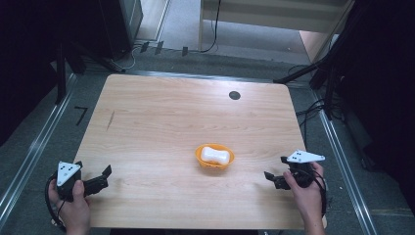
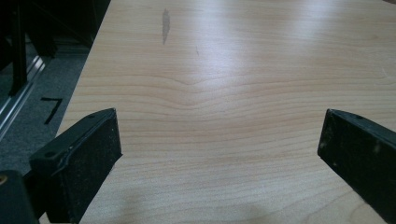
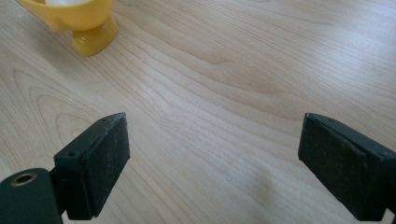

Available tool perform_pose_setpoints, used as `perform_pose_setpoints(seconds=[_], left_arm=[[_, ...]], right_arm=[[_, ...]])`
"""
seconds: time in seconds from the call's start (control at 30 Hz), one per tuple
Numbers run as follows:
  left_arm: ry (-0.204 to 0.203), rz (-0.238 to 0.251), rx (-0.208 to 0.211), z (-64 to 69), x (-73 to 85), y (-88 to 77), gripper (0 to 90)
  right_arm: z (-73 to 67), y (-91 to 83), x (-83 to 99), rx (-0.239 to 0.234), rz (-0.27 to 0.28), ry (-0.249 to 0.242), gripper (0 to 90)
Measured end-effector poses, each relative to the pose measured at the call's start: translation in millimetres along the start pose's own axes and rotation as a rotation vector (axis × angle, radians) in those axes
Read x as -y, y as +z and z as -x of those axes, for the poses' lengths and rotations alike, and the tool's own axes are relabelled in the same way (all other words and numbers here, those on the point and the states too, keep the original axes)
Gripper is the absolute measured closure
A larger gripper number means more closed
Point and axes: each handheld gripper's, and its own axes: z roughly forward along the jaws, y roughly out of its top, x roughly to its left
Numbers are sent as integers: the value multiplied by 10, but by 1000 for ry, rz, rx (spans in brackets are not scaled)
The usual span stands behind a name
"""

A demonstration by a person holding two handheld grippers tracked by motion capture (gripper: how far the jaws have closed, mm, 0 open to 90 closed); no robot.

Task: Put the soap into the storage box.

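A light wooden table (image 1: 161, 122) with rounded corners is being shown from above; a round dark grommet (image 1: 234, 95) is being seen near its far edge and a short dark streak (image 1: 110, 120) toward its left side. Grey carpeted floor (image 1: 58, 142) is being shown around the table, with metal rails (image 1: 34, 147) running along both sides and black tape marks (image 1: 80, 114) laid on it. Dark stands (image 1: 61, 73) and loose cables (image 1: 313, 110) are being seen at the left and right margins. Pale furniture (image 1: 274, 14) is being lit brightly beyond the far edge, while soft glare is being reflected across the wood grain.
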Motion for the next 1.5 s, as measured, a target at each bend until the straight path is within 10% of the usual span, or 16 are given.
perform_pose_setpoints(seconds=[1.5], left_arm=[[4, 3, 0, 8, 1, 1, 0]], right_arm=[[180, -514, 886, 106, 97, 174, 109]])
